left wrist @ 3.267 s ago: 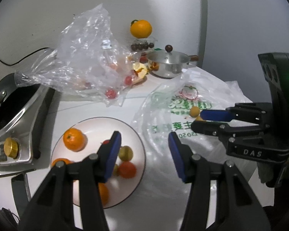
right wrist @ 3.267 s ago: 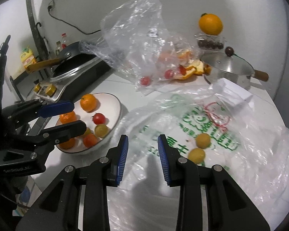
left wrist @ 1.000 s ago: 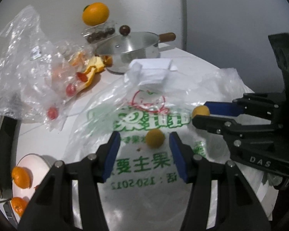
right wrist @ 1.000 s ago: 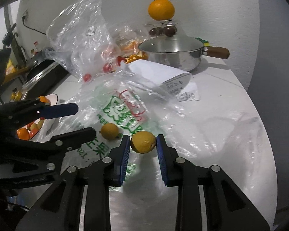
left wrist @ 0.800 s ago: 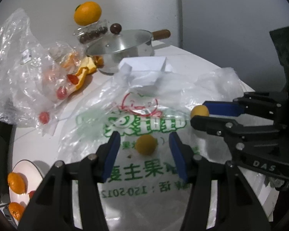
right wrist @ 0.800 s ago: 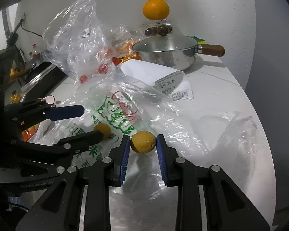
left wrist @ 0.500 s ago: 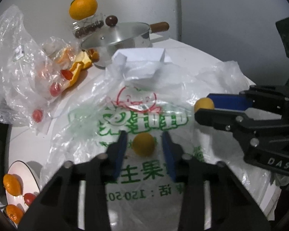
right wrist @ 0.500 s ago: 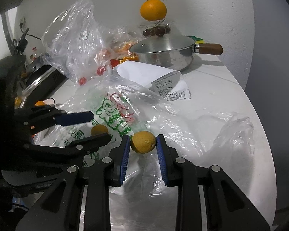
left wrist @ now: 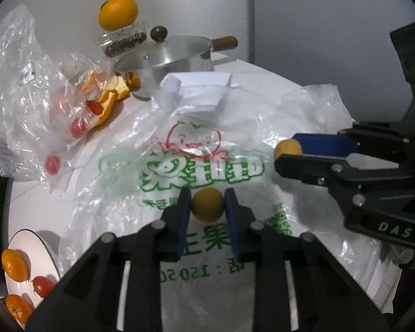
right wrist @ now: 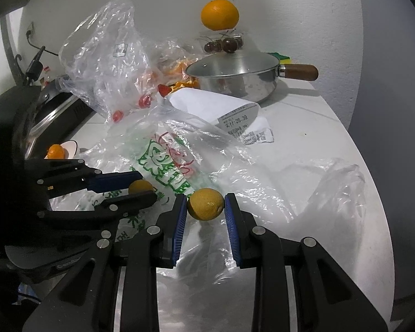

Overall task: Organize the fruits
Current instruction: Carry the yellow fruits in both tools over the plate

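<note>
each small, light, firm but smooth-skinned fruit point(left wrist: 207, 204) point(right wrist: 205, 204) is pinched across its middle by the left gripper point(left wrist: 207, 207) and right gripper point(right wrist: 205, 210), over a slippery bag point(left wrist: 196, 166).

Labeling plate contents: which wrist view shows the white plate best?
Left wrist view: the white plate sits lower left with two orange fruits and a red tomato visible, though cropped. Right wrist view shows only a sliver behind the left claw, with one orange.

Home kitchen — saucepan point(right wrist: 235, 78), stove point(right wrist: 58, 108), fruit plate point(left wrist: 38, 251)
</note>
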A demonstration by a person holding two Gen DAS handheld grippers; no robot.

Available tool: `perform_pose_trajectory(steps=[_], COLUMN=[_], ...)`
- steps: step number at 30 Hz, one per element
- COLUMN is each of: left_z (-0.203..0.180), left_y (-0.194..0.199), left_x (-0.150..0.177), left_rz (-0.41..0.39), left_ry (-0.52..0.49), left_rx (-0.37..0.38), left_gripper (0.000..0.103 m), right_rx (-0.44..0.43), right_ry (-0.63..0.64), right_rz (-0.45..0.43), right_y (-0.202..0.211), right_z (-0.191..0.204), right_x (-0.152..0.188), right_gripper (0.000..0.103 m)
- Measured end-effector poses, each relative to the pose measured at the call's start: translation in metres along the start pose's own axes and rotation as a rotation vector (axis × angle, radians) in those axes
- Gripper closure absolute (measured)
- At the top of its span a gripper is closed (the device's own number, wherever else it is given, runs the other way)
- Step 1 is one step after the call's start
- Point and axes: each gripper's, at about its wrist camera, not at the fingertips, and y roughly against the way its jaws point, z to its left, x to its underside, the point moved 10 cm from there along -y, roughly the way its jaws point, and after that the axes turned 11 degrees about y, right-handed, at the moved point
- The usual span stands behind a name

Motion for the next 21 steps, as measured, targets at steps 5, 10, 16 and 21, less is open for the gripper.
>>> perform_pose_trajectory(steps=[5, 10, 16, 21], left_z=[0.005, 0.011, 0.021, 0.03], left_y=[0.017, 0.033, 0.052, 0.066], left_x=[-0.001, 0.002, 0.005, 0.009], left_rz=[-0.029, -0.052, -0.077, -0.093], left_ry=[0.004, 0.009, 0.017, 0.024], left_rx=[0.006, 0.01, 0.015, 0.018], left_gripper=[0.078, 0.078, 0.078, 0.078], right_rx=[0.008, 0.013, 0.019, 0.024], right_ry=[0.015, 0.032, 0.052, 0.069], right_rz=[-0.004, -0.007, -0.013, -0.015], right_y=[0.005, 0.011, 0.019, 0.022], right_z=[0.009, 0.022, 0.037, 0.05], right_x=[-0.004, -0.008, -0.014, -0.019], right_gripper=[0.073, 0.073, 0.073, 0.073])
